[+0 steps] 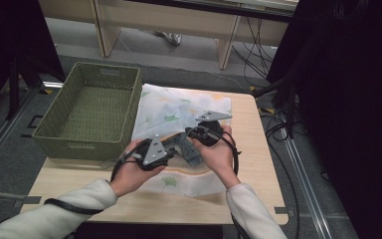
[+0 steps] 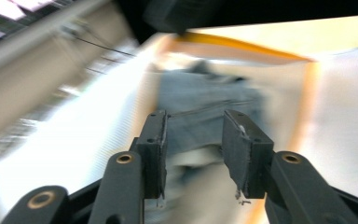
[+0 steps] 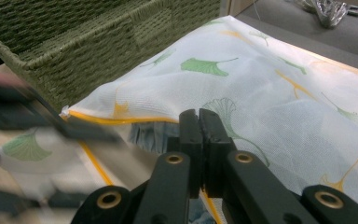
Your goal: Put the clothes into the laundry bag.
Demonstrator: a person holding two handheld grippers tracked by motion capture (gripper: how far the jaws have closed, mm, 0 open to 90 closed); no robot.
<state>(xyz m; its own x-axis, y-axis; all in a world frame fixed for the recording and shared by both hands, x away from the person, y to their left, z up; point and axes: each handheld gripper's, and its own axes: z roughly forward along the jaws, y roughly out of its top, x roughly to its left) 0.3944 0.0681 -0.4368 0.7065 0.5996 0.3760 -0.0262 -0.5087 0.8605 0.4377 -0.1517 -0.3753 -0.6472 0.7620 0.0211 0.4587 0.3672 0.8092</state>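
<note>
White mesh laundry bag (image 1: 179,107), printed with green leaves and trimmed in orange, lies at the centre of the high view, just right of the green woven basket (image 1: 92,107). The right gripper (image 3: 199,122) is clenched on the bag's orange-edged rim, lifting it to keep the mouth gaping. The left gripper (image 2: 193,133) has its jaws spread around grey-blue denim cloth (image 2: 205,109) at that mouth, without pinching it. Judging by this, the cloth is going into the bag or coming out; doing it well means holding the rim high and taut while the left works the denim through.
</note>
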